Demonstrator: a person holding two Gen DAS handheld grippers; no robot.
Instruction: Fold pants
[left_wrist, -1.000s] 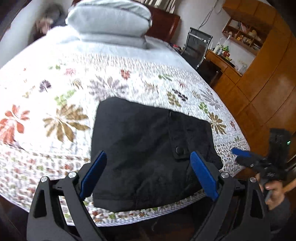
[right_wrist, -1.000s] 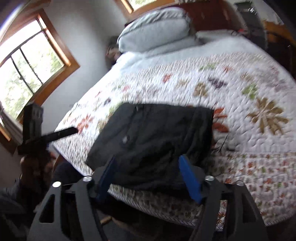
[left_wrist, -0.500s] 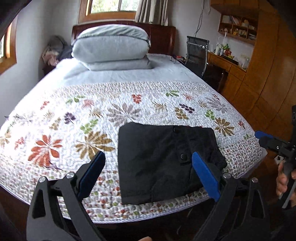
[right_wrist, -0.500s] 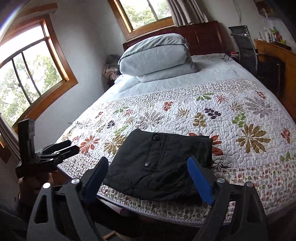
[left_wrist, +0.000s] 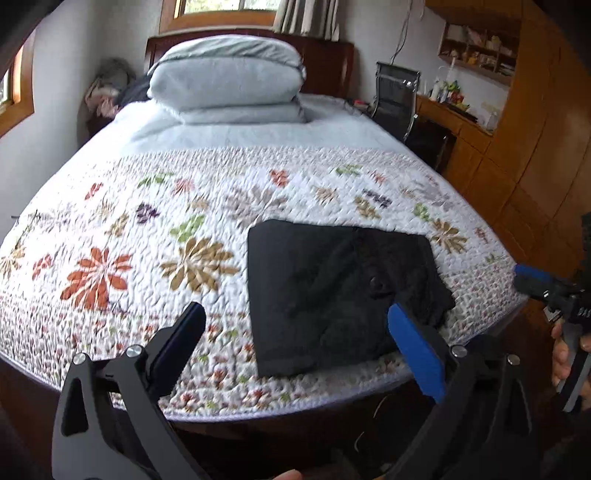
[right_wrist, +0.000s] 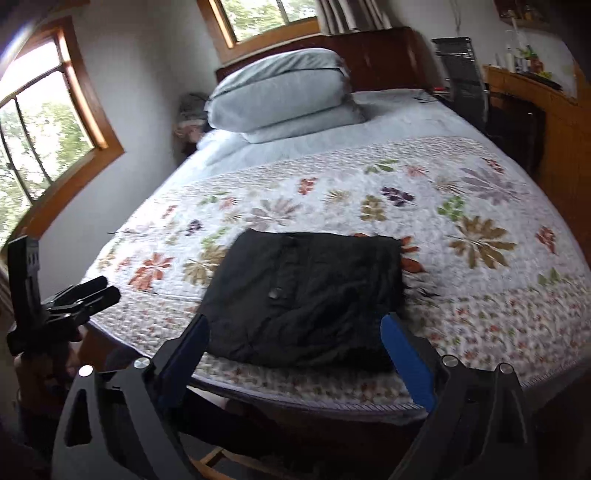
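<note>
I see the pants (left_wrist: 332, 291) lying folded into a dark, roughly square bundle on the quilt (left_wrist: 155, 236), close to the foot edge of the bed, toward its right corner in the left view. The black cloth swallows most detail: I can pick out one button (right_wrist: 274, 294) and a vertical seam, but I cannot tell where waistband or hems lie, so which way the pants point is unclear. The bundle runs slightly longer across the bed than along it, its near edge roughly parallel to the bed's edge. The left gripper (left_wrist: 295, 332) hangs off the bed in front of the pants, jaws spread wide and holding nothing; its right pad covers the bundle's near right corner. The right gripper (right_wrist: 293, 341) hovers likewise, jaws wide apart and empty, its pads framing the bundle's near edge. Motion blur softens both views. Beyond, pillows (left_wrist: 229, 81) are stacked at the headboard.
</note>
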